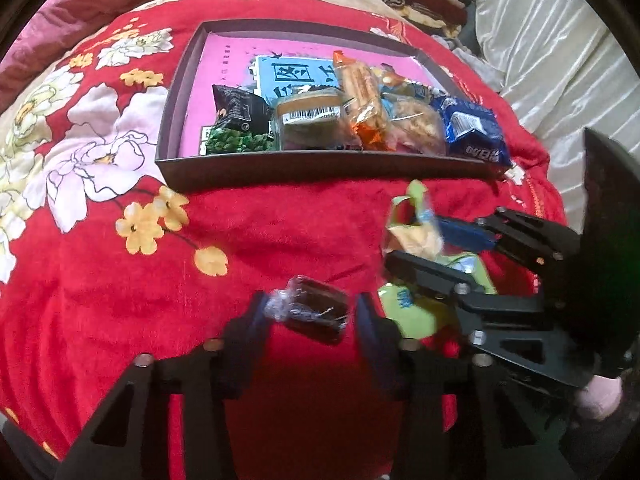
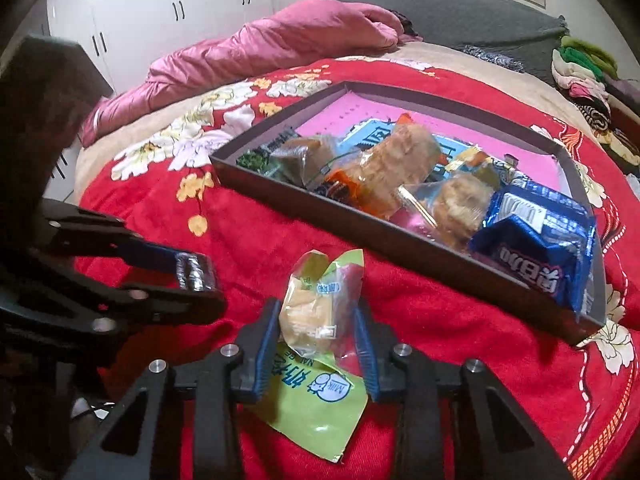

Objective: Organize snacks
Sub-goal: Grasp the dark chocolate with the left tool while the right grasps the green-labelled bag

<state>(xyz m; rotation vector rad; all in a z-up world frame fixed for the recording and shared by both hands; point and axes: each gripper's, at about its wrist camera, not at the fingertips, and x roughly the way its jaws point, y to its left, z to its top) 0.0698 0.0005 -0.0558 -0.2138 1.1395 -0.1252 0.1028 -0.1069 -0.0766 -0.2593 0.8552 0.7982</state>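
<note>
A dark shallow box with a pink lining lies on the red floral blanket and holds several snack packets, among them a blue packet at its right corner. My left gripper is shut on a small dark brown wrapped cake just above the blanket, in front of the box. My right gripper is shut on a green and yellow wrapped pastry, near the box's front wall. Each gripper shows in the other's view: the right gripper and the left gripper.
A pink quilt lies at the bed's far side. Folded clothes are stacked at the far right. White wardrobes stand behind. Open red blanket lies left of the grippers.
</note>
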